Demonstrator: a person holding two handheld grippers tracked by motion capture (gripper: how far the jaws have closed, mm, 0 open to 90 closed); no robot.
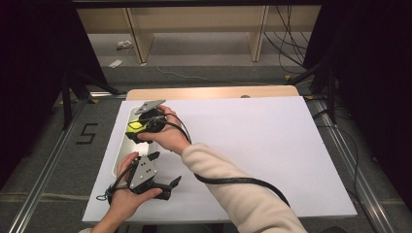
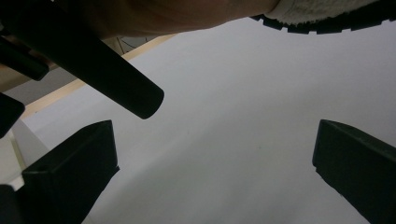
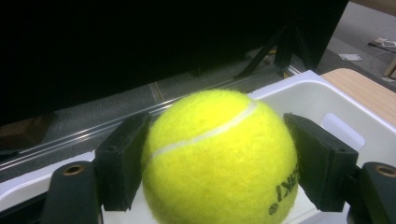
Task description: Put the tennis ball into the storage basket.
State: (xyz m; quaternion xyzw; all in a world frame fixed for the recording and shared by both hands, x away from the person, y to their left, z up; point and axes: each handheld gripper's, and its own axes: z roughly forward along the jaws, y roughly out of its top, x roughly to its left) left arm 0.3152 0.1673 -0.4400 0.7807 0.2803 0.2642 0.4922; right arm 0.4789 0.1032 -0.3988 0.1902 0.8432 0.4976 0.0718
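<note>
Above the white tray [image 1: 121,145] at the far left of the table, the yellow tennis ball [image 3: 219,158], round with its seam slanting up to the right, sits clamped between the right gripper [image 3: 219,161] jaws, while nearer, the left gripper [image 2: 215,172] is wide open, holding nothing, over the white sheet [image 1: 252,145].

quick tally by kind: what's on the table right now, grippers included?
Tennis ball, yellow, clamped in the right gripper: 1
White tray at the table's left edge: 1
Grippers: 2, the right one over the tray, the left gripper with jaws apart over the white sheet
White sheet: 1
Total: 5
</note>
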